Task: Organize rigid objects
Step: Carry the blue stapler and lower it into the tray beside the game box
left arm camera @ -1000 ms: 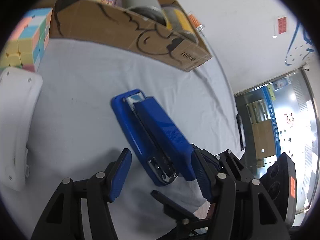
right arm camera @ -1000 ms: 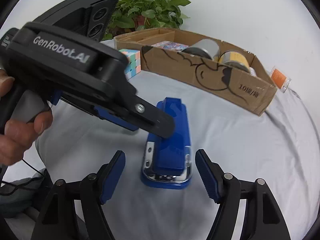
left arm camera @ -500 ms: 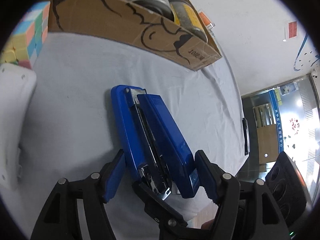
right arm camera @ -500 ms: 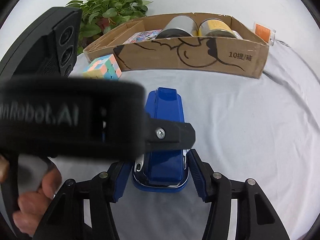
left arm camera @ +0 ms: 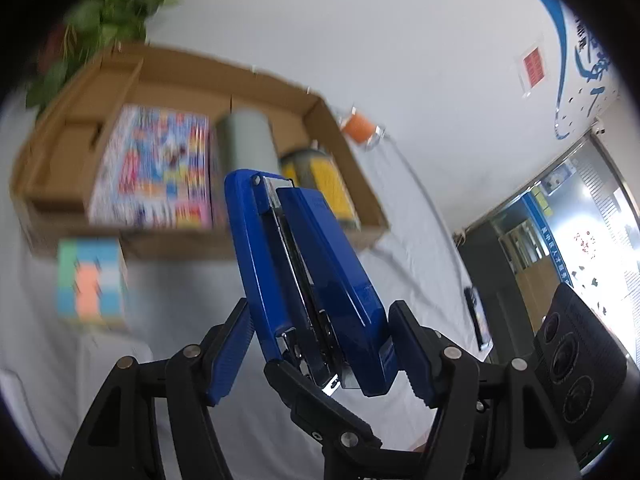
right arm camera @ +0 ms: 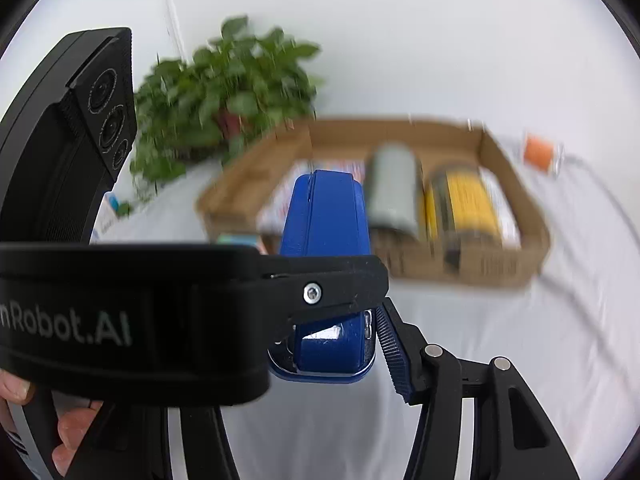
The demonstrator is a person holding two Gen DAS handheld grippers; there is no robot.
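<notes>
A blue stapler (left arm camera: 320, 260) hangs in the air above the white cloth, nose toward the cardboard box (left arm camera: 180, 244). My left gripper (left arm camera: 320, 352) is shut on its near end, one pad on the base and one on the top cover. My right gripper (right arm camera: 328, 344) is shut on the same end of the stapler (right arm camera: 326, 216) across its width. Only its right finger (right arm camera: 390, 352) shows. The other is hidden behind the left gripper's black body (right arm camera: 120, 312), which crosses the right wrist view.
The box (right arm camera: 460, 272) holds a colourful book (left arm camera: 156, 168), a grey can (right arm camera: 392, 188) and a yellow can (right arm camera: 460, 208). A pastel puzzle cube (left arm camera: 90, 276) sits in front of it. A potted plant (right arm camera: 228, 80) stands behind, and an orange item (right arm camera: 538, 150) lies at the right.
Both grippers closed onto the stapler on the cloth, then lifted it together. The box's inside now shows from above, and the background is blurred by motion.
</notes>
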